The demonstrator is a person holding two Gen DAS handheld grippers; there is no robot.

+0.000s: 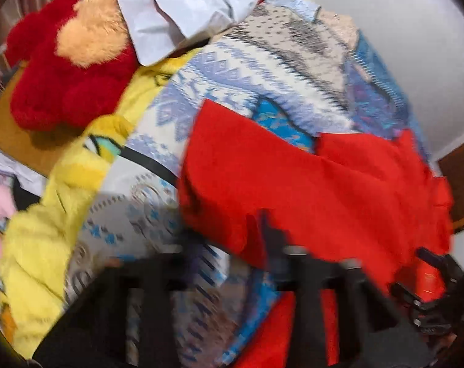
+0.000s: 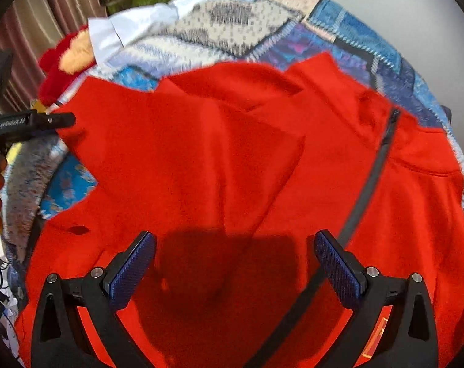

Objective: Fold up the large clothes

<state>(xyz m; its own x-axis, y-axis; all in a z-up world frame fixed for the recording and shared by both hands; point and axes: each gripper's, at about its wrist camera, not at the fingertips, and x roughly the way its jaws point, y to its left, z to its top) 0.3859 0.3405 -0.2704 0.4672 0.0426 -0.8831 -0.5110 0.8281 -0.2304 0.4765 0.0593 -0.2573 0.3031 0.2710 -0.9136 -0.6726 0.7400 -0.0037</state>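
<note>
- Left wrist view: left gripper [image 1: 264, 224] is blurring at lower centre, jaws pressed together, seemingly pinching the red jacket [image 1: 324, 184] edge; the jacket is lying mid-right over the patchwork blanket [image 1: 232, 73].
- Right wrist view: right gripper [image 2: 235, 263] is hovering spread above the jacket; zipper [image 2: 370, 178] showing, fold looking barely started.

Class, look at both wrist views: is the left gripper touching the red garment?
Touching. In the right wrist view the left gripper meets the edge of the red garment at its tip, jaws shut on the cloth.
</note>
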